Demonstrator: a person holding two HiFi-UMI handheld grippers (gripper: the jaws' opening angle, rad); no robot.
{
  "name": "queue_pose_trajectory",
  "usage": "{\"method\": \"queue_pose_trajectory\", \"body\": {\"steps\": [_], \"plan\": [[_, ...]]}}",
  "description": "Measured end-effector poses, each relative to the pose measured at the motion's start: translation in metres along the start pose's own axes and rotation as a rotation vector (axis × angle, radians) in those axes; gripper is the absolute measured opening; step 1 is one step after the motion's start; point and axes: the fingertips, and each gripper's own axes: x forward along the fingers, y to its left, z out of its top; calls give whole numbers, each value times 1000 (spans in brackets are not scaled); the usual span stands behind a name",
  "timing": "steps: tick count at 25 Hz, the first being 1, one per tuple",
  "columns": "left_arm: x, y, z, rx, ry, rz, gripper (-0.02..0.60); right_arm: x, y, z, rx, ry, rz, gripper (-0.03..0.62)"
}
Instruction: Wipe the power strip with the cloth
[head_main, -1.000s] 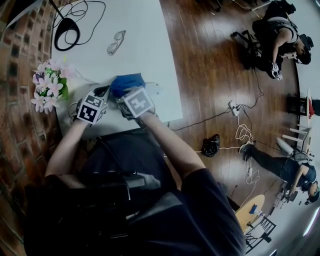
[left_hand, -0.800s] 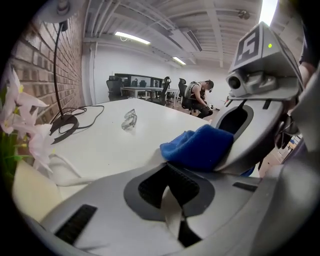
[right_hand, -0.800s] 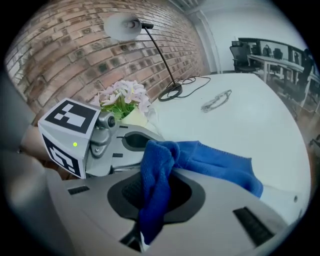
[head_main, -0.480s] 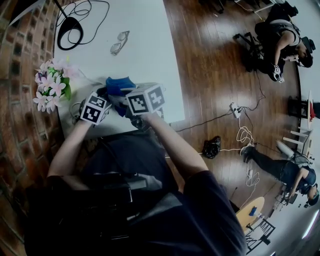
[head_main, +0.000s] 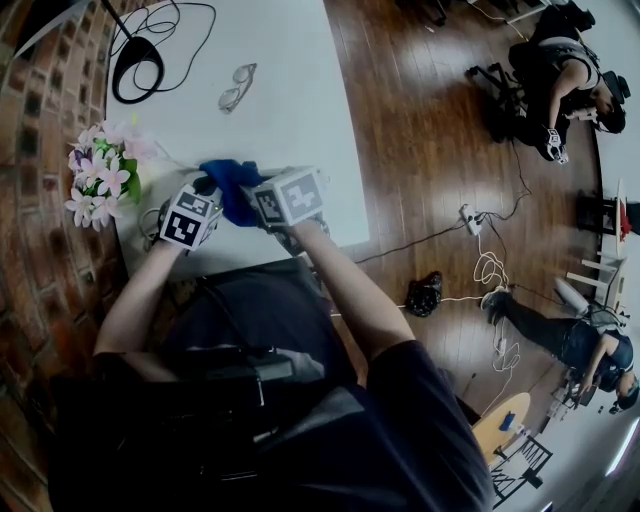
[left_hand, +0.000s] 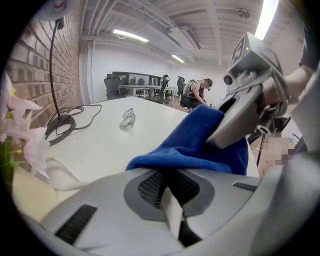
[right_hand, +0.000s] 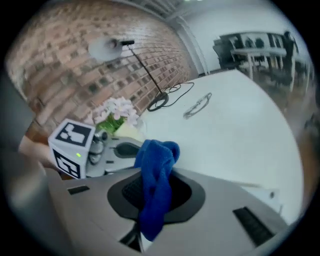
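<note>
Underfoot, wooden floor (head_main: 420, 150); white table (head_main: 290, 90) stands beside brick wall (head_main: 40, 150).

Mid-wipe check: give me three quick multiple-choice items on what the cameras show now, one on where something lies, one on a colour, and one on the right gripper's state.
1. Where do the eyeglasses lie?
A. On the wooden floor
B. On the white table, beyond both grippers
C. Among the flowers

2. What colour is the cloth?
A. Blue
B. Red
C. White

3. How does the right gripper stand?
A. Open and empty
B. Shut on the eyeglasses
C. Shut on the cloth

Answers:
1 B: the head view shows the eyeglasses on the white table, farther out than the grippers.
2 A: the cloth is plainly blue in all three views.
3 C: the right gripper view shows the right gripper with its jaws closed on a fold of the cloth, which hangs out between them.
</note>
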Motion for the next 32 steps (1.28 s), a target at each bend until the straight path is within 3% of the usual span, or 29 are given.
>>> {"method": "queue_pose_trajectory", "body": {"steps": [3,10,12,26,32], "plan": [[1,0,1,4,-1,8,12,11,-11,1,-218,29,-158,51],[2,-1,0,12,5,33,12,27,4,-7,-683,95,-265,53],[4,2,1,13,2,42,12,28,6,-6,-766,76,-285,52],[4,3,1,51,-18,95,12,5,-17,-17,-660,-43,-337,52],[3,3,-1,53,-18,112,12,-2,-25,-22,-631,-48,-334,52]]}}
